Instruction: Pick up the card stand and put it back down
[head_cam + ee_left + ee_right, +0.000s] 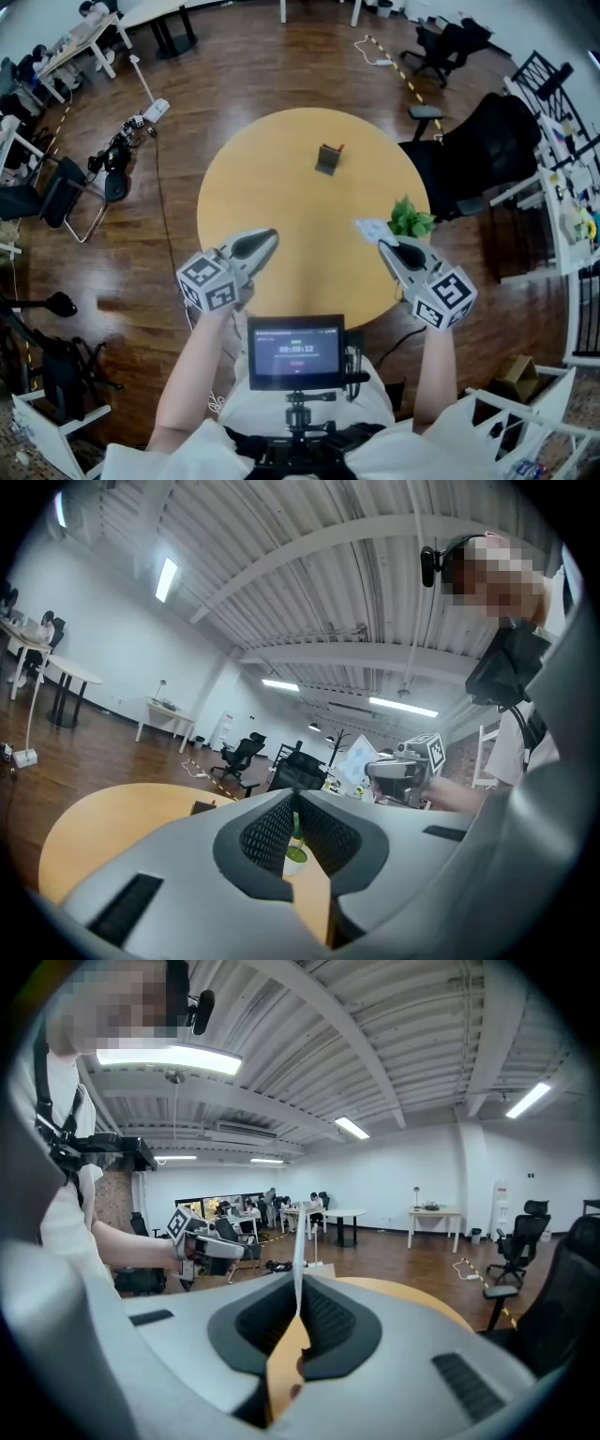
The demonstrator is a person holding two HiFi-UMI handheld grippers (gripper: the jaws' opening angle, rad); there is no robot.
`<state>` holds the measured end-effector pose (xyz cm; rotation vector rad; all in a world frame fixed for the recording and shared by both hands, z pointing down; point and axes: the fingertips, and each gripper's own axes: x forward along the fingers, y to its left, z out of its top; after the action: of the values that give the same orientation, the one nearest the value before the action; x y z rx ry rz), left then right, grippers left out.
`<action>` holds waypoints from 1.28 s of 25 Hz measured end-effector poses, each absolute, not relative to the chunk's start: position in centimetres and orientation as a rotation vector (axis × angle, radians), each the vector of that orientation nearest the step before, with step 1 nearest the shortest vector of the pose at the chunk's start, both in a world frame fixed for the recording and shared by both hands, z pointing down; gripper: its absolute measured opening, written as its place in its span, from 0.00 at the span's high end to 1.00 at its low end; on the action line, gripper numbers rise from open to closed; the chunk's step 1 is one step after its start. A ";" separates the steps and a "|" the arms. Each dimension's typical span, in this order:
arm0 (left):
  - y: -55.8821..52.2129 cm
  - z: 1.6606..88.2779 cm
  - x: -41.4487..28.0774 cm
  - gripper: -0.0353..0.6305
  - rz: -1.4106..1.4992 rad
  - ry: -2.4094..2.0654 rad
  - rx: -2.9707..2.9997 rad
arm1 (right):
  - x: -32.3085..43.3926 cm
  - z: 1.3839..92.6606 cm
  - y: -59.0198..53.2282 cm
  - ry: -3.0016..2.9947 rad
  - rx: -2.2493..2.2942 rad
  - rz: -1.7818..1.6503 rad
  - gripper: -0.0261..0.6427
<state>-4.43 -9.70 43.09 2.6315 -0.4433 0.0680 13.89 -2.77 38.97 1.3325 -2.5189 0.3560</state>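
The card stand, a small dark holder with a red bit on top, stands alone on the far half of the round yellow table; it shows as a dark block in the left gripper view. My right gripper is shut on a thin white card, raised over the table's near right edge. In the left gripper view that card shows at the right. My left gripper hovers over the near left edge, its tips together with nothing between them.
A small green potted plant stands at the table's right edge, close to my right gripper. A black office chair sits to the right of the table. A camera monitor hangs at my chest. Wooden floor surrounds the table.
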 end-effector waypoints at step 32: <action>-10.3 41.8 -6.4 0.93 0.041 -0.480 2.618 | 11.8 38.2 -2.8 -2.628 1.272 0.360 0.92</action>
<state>-6.38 -10.34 41.83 2.6183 -0.4801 0.0407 11.78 -2.82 38.24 1.2725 -2.6275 0.3599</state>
